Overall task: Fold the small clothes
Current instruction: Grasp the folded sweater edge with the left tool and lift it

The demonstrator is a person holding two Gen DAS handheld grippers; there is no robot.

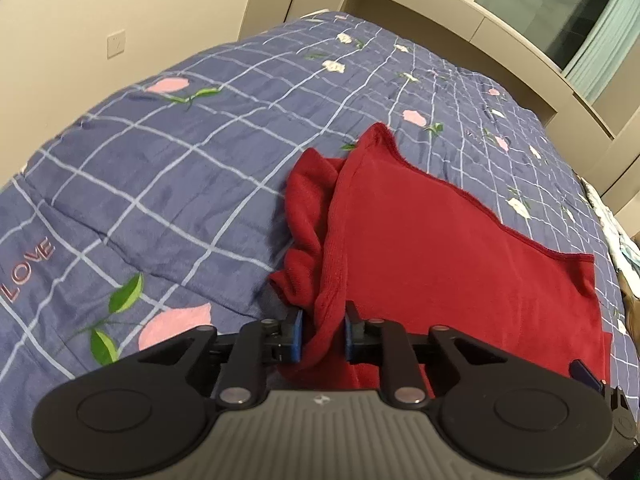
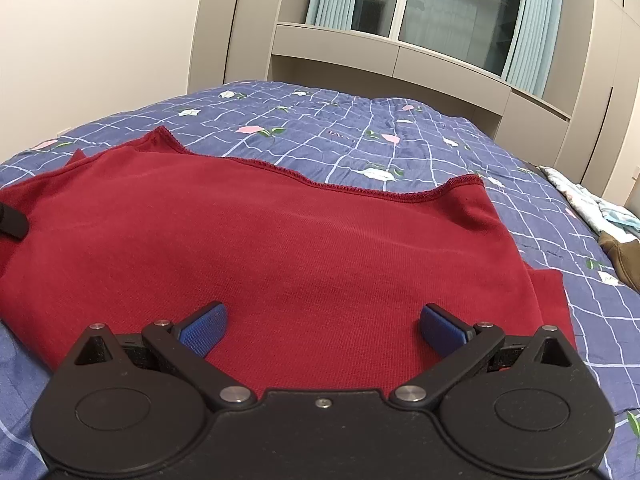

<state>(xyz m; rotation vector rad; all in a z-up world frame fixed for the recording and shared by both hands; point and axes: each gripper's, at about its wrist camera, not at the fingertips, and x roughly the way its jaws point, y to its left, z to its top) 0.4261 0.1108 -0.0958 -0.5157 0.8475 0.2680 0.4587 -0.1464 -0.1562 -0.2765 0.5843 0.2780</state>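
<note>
Bed [image 1: 168,168]: blue quilt with a white grid, pink and white flowers, the word LOVE stitched near one edge. A wide stretch of bare quilt lies to the left of the garment and beyond it toward the far wall.

Red garment [image 2: 304,240]: knit, spread flat over the middle of the bed. Its stitched hem runs across the far side in a wavy line. On its left side the cloth is bunched into upright folds; what part of the garment that bunch is cannot be made out. The near edge is cut off behind the tools.

Left hand-held gripper [image 1: 322,334]: blue pads drawn close together with a ridge of the garment's bunched left edge between them, pinching that fold. The pad faces are mostly covered by cloth.

Right hand-held gripper [image 2: 322,330]: fingers spread wide, low above the flat middle of the garment, nothing between them. Whether the tips touch the cloth cannot be told.

Other clothes [image 2: 600,220]: a pale printed piece and a brown piece at the bed's right edge, well apart from the red garment, partly cut off.

Surroundings: beige cabinets [image 2: 440,68], window with pale curtains [image 2: 520,20], wall switch [image 1: 116,42].
</note>
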